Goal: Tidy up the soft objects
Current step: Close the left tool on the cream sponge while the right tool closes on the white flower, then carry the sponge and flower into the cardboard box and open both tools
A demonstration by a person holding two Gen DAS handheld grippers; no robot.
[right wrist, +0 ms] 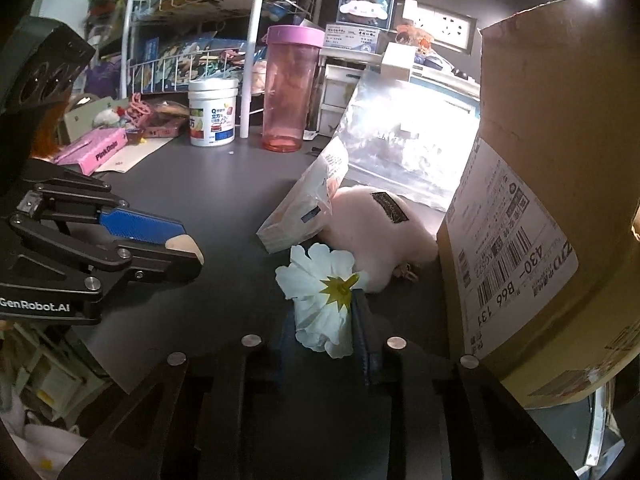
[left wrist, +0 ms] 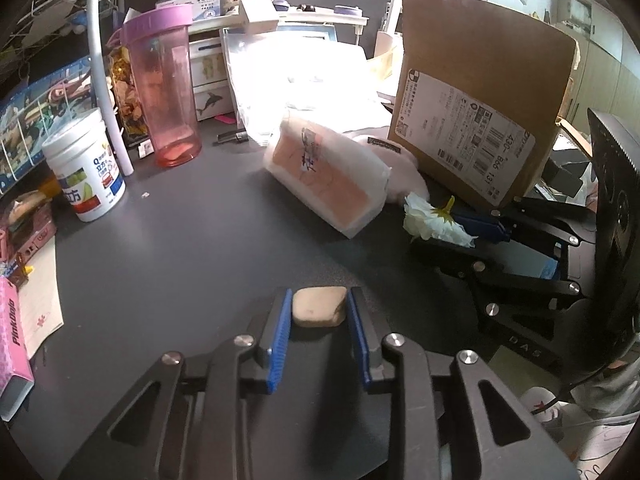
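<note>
My left gripper (left wrist: 320,295) is shut on a small beige soft block (left wrist: 319,310), which sits between its blue pads just over the dark desk (left wrist: 192,248). The right wrist view shows the same block (right wrist: 181,243) at the left gripper's (right wrist: 190,250) tips. My right gripper (right wrist: 322,310) is shut on a white fabric flower (right wrist: 320,280) with a yellow centre; its left finger is hidden by the petals. From the left wrist view the flower (left wrist: 430,220) shows in the right gripper (left wrist: 460,236). A tissue pack (right wrist: 300,208) leans on a pink plush (right wrist: 380,232).
A large cardboard box (right wrist: 540,200) stands upright at the right, close to my right gripper. At the back are a pink tumbler (left wrist: 166,92), a white tub (left wrist: 86,168), a clear plastic bag (right wrist: 400,148) and a wire rack (right wrist: 192,20). A pink carton (left wrist: 12,336) lies at the left edge.
</note>
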